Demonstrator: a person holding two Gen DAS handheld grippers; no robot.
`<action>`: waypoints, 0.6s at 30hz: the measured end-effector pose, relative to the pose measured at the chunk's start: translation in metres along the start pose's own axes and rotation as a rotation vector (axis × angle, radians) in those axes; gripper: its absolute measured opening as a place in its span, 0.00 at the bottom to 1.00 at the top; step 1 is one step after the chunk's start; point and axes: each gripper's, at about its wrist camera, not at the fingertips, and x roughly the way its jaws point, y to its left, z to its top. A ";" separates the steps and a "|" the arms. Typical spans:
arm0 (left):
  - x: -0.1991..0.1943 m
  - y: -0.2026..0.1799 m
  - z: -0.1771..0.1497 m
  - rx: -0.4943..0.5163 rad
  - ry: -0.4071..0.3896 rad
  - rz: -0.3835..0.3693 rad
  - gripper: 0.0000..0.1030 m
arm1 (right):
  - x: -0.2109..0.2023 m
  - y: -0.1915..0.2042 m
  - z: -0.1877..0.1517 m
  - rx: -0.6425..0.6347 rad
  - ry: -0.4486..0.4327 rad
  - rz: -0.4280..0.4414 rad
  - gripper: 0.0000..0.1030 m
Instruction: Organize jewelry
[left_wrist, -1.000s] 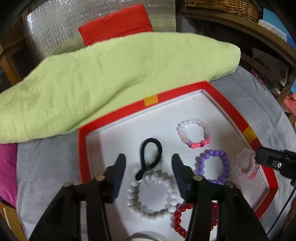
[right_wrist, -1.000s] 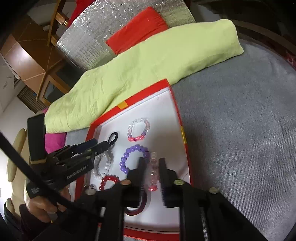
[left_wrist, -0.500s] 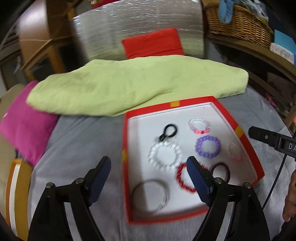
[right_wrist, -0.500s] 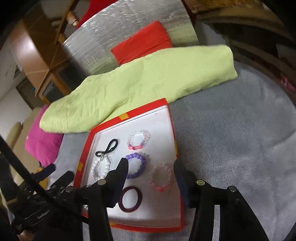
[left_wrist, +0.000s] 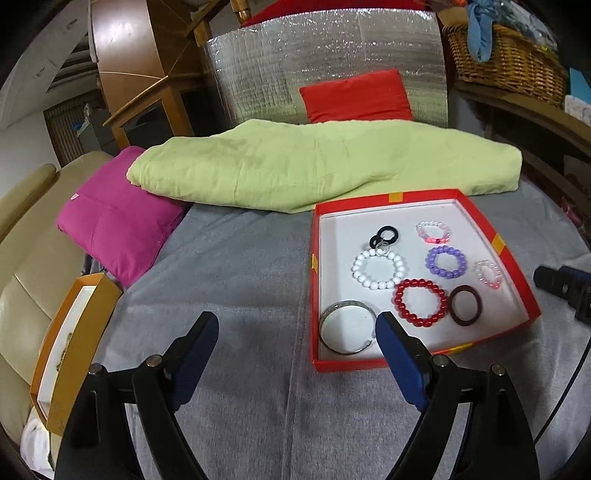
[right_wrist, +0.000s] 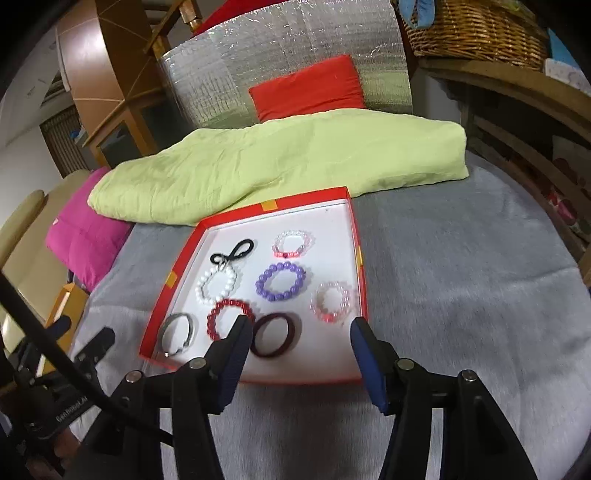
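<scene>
A red tray (left_wrist: 498, 243) with a white floor lies on the grey blanket. In it lie several bracelets, among them white beads (left_wrist: 380, 286), purple beads (left_wrist: 430, 264), red beads (left_wrist: 400, 310), a maroon bangle (left_wrist: 478, 306) and a silver bangle (left_wrist: 322, 328). My left gripper (left_wrist: 295, 325) is open and empty over the blanket, left of the tray's near corner. My right gripper (right_wrist: 301, 326) hangs above the tray's (right_wrist: 358, 258) near edge. Its jaws are opening, with nothing held between them. The maroon bangle (right_wrist: 291, 332) and pale pink beads (right_wrist: 345, 295) lie below it.
A folded green blanket (left_wrist: 314, 166) lies behind the tray, with a magenta cushion (left_wrist: 114, 229) to its left. An orange box (left_wrist: 70, 343) rests on a beige seat at far left. A wicker basket (left_wrist: 506, 55) sits on a shelf at the right.
Both grippers have drawn back and up from the tray and opened. The left one left the white beads and the right one left the pale pink beads, both now lying in the tray.
</scene>
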 end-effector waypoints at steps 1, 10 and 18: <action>-0.003 0.000 -0.001 -0.001 -0.007 -0.005 0.85 | -0.003 0.002 -0.003 -0.007 -0.003 -0.011 0.62; -0.020 0.004 -0.007 0.003 -0.065 -0.029 0.85 | -0.037 0.013 -0.036 -0.061 -0.038 -0.109 0.66; -0.023 0.005 -0.009 0.000 -0.076 -0.026 0.86 | -0.058 0.024 -0.050 -0.092 -0.064 -0.132 0.67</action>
